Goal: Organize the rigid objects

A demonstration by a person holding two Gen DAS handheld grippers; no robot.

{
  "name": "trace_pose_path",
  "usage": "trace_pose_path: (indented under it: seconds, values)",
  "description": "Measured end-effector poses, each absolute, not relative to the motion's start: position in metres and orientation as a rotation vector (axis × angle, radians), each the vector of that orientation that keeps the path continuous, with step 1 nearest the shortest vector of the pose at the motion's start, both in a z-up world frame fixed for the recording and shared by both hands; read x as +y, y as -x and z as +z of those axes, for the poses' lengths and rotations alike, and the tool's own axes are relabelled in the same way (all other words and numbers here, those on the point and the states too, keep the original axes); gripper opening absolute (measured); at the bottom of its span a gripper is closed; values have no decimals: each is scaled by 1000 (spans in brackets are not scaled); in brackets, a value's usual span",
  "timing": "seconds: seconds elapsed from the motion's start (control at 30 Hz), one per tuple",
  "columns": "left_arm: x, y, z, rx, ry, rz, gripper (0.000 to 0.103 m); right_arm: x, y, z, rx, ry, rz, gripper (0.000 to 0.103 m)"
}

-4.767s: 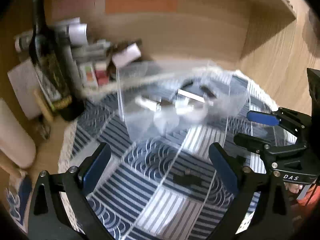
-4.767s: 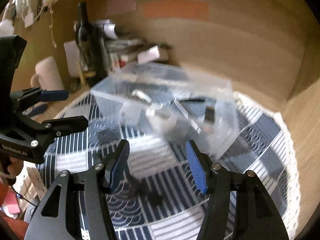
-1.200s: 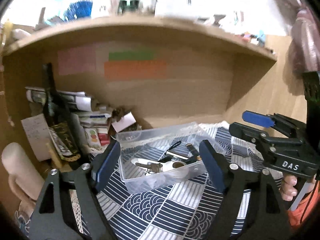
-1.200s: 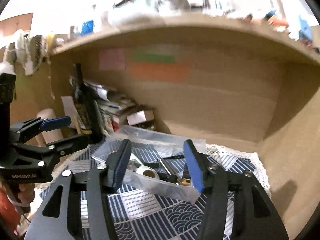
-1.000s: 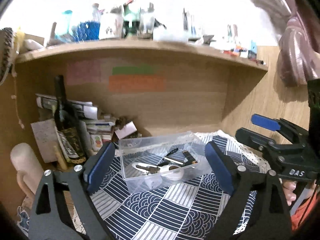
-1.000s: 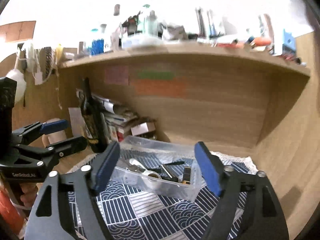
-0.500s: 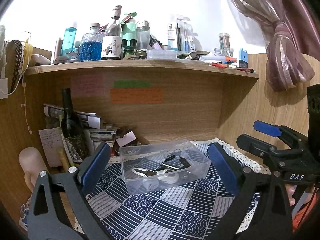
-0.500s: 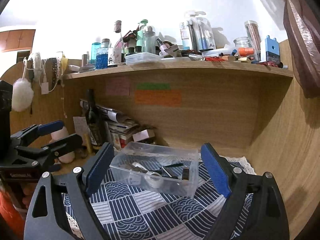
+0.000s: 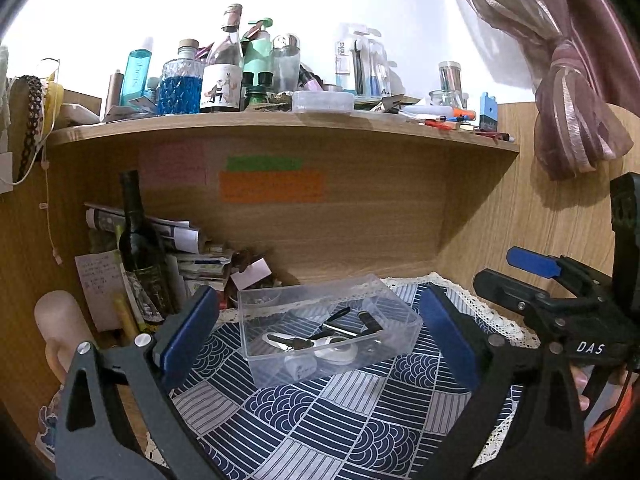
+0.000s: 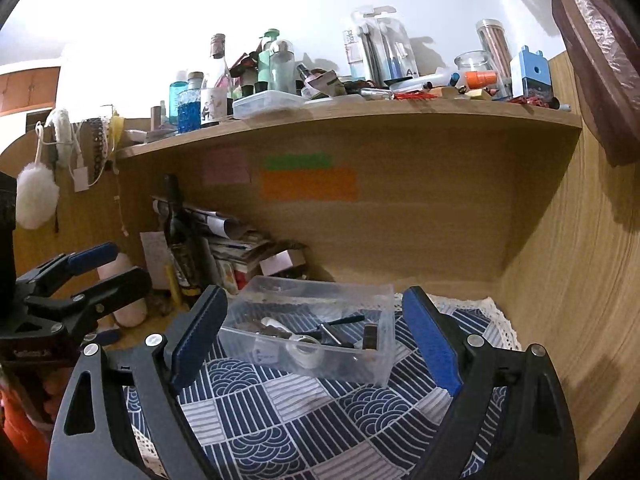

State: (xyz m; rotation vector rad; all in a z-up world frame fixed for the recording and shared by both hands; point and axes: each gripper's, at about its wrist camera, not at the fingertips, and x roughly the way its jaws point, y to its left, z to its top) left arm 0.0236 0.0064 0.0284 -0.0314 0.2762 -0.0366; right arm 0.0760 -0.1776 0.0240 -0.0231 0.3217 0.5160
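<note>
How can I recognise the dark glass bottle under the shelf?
Under the long wooden shelf, look at the paper clutter in the left corner. The dark glass bottle stands upright before it, left of the clear plastic box. It is the only tall, black thing there.

A: Any legible text? The right tool (image 9: 576, 344) has "DAS" in white on its black body, seen from the left wrist view.

B: Confirmed. A pack (image 10: 394, 54) on the shelf shows "A+". The left tool's (image 10: 34, 354) label is blurred. Sticky notes and bottle labels are illegible.
</note>
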Motion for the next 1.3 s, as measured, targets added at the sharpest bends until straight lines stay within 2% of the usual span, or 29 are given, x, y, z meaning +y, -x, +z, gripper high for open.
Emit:
trace_pose_path:
  seconds: [1.3]
  values:
    - [4, -28, 30, 278, 32, -66, 102, -178, -77, 25, 314, 17, 529, 91]
